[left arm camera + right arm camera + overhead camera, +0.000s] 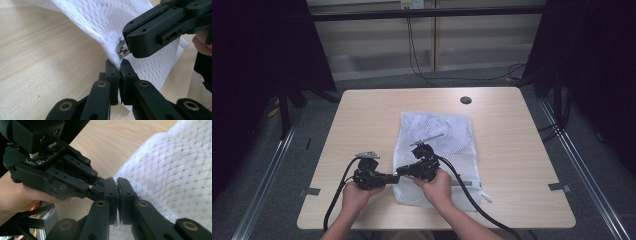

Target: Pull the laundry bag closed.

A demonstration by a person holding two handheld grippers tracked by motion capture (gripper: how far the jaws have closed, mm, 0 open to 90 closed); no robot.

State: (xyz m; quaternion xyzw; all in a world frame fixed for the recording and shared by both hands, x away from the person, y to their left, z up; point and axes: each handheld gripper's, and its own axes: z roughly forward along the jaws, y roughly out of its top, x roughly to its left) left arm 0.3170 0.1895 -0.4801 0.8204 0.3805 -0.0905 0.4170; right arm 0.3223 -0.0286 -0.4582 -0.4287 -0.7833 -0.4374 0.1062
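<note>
Mesh bag [100, 22] corner between both tongs

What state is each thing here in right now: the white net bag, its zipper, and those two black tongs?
Mesh bag: flat on the table, its near left corner lifted.
Zipper pull: pinched by the right tongs at that corner.
Left tongs: shut on the bag's edge, just below the pull.
Right tongs: shut on the zipper pull.
</note>
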